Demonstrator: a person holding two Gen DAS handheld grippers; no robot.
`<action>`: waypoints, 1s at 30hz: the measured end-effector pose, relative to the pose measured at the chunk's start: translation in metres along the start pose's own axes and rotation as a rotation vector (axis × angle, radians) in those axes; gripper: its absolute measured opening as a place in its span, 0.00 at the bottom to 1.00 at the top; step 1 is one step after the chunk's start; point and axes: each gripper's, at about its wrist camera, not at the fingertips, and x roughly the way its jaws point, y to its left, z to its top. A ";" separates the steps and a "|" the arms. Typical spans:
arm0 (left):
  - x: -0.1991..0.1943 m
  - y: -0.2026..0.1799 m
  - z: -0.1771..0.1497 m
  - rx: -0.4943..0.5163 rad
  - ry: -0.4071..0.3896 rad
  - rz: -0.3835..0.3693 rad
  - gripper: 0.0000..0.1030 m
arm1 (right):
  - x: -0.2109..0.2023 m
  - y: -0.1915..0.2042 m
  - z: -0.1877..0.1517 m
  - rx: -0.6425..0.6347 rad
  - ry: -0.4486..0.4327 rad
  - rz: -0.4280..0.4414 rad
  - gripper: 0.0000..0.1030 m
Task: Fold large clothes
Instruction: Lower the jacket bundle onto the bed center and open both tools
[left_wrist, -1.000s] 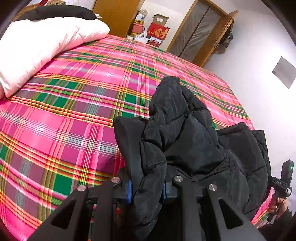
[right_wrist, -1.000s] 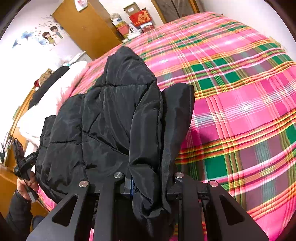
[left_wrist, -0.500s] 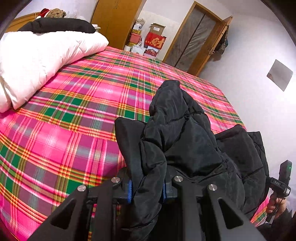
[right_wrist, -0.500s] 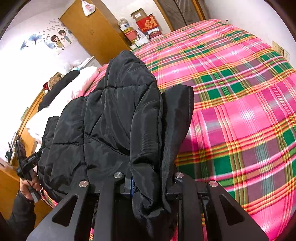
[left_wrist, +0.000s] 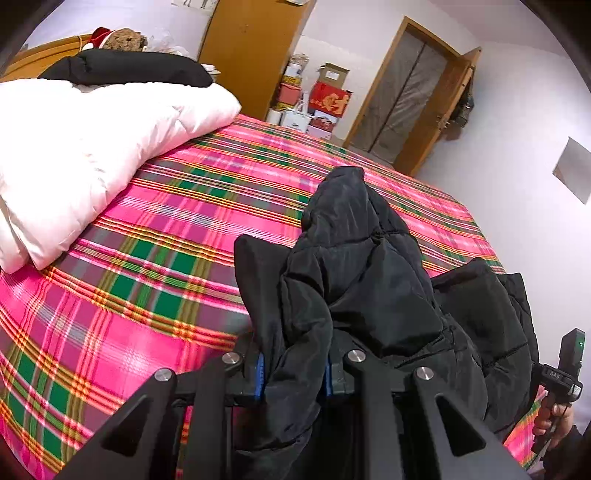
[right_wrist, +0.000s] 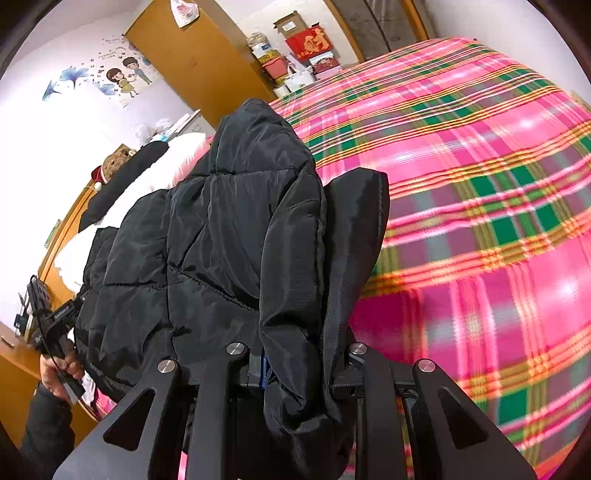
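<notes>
A black puffer jacket (left_wrist: 369, 280) hangs bunched over a bed with a pink and green plaid cover (left_wrist: 155, 236). My left gripper (left_wrist: 293, 373) is shut on a thick fold of the jacket's edge, which spills down over its jaws. In the right wrist view the same jacket (right_wrist: 221, 236) rises in front of the camera, and my right gripper (right_wrist: 301, 363) is shut on another fold of it. The fingertips of both grippers are hidden by the cloth. Each view shows the other gripper's handle in a hand at the jacket's far side.
A white quilt (left_wrist: 74, 147) with a dark pillow (left_wrist: 129, 68) on it lies at the bed's head. A wooden wardrobe (left_wrist: 251, 48), stacked boxes (left_wrist: 325, 99) and a door (left_wrist: 410, 96) stand beyond the bed. A white wall (left_wrist: 524, 110) runs along the right.
Both grippers have lifted and drawn back with the jacket still held. More of the quilt, wardrobe and walls has come into sight. The grips have not changed.
</notes>
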 end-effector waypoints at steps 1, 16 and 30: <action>0.007 0.006 0.001 -0.004 0.004 0.009 0.22 | 0.012 0.001 0.002 -0.001 0.012 -0.001 0.21; 0.096 0.077 -0.057 -0.142 0.098 0.137 0.49 | 0.066 -0.040 -0.021 0.072 0.134 -0.091 0.65; 0.046 0.030 -0.022 -0.054 -0.049 0.128 0.48 | 0.027 0.029 0.014 -0.136 -0.076 -0.219 0.58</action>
